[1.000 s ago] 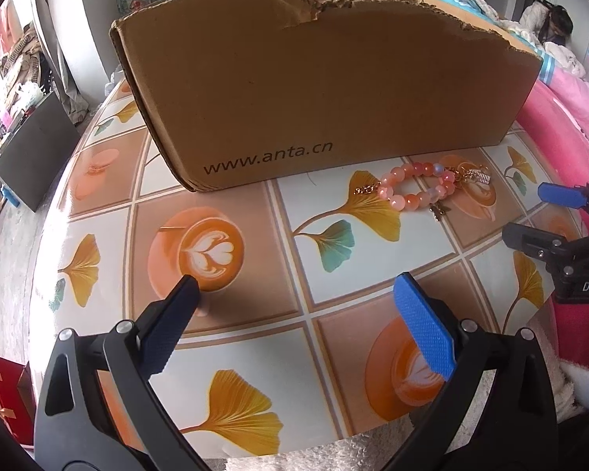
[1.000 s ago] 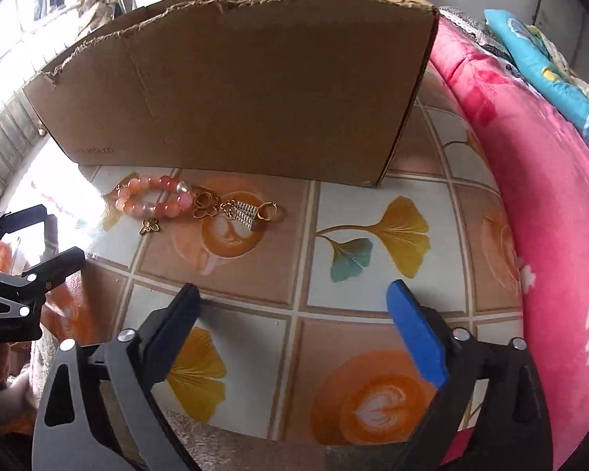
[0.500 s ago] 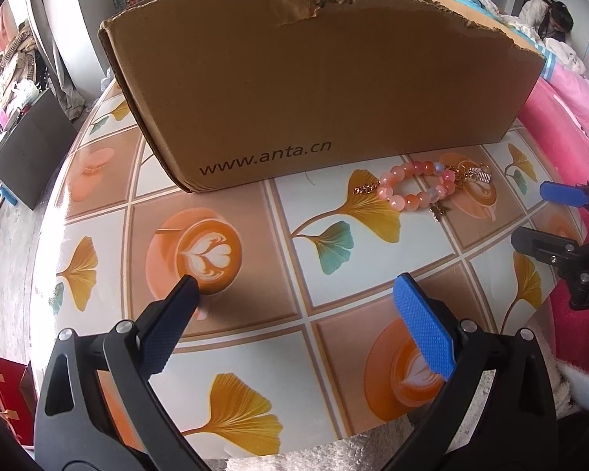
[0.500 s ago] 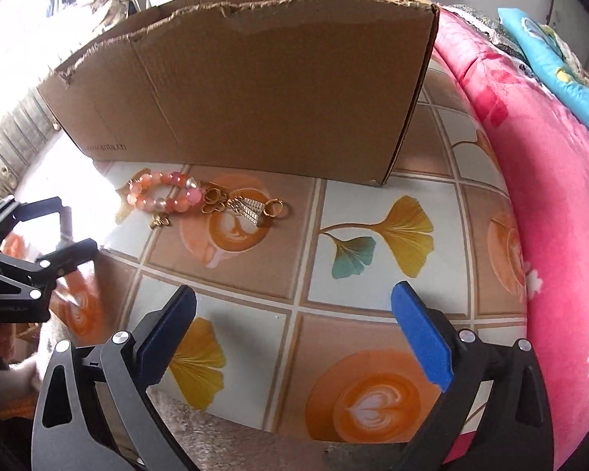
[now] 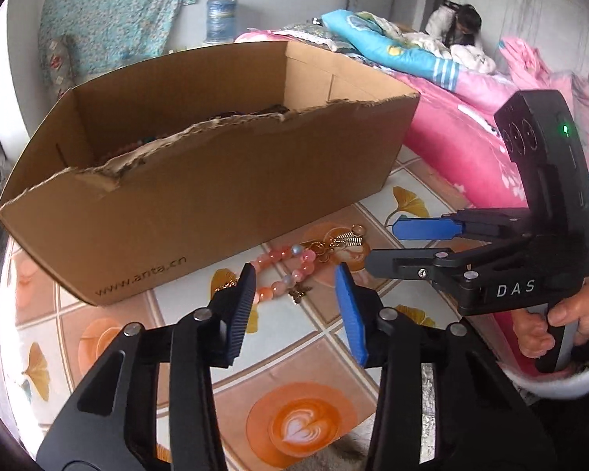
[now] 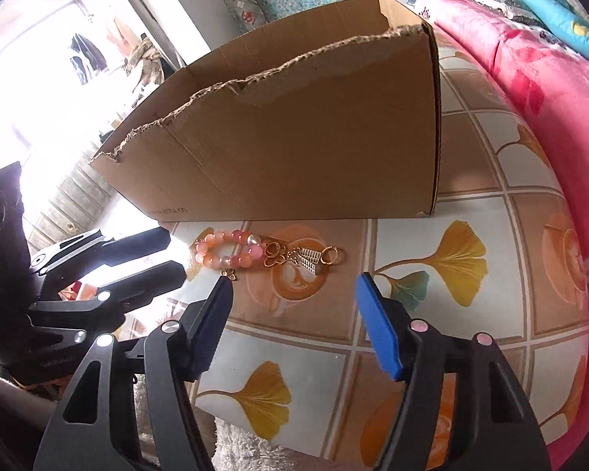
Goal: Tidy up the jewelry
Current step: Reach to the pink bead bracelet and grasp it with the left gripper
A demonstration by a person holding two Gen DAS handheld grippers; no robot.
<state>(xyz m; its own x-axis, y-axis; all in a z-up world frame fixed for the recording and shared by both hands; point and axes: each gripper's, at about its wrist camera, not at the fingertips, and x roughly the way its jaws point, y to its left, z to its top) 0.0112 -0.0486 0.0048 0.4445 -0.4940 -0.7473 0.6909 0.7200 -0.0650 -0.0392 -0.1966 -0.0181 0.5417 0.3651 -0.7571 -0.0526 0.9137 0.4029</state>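
pink beaded bracelet with gold charms [image 6: 231,250] lies lengthwise along the torn brown cardboard box [image 6: 294,133], charms rightward; left gripper [image 5: 294,294] and right gripper [image 6: 294,306] both spread.

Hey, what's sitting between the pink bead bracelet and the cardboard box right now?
Nothing but bare tablecloth: the right wrist view shows only a narrow strip of it between the bracelet and the box.

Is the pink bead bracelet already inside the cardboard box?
No, the bracelet lies on the tablecloth in front of the cardboard box, outside its front wall.
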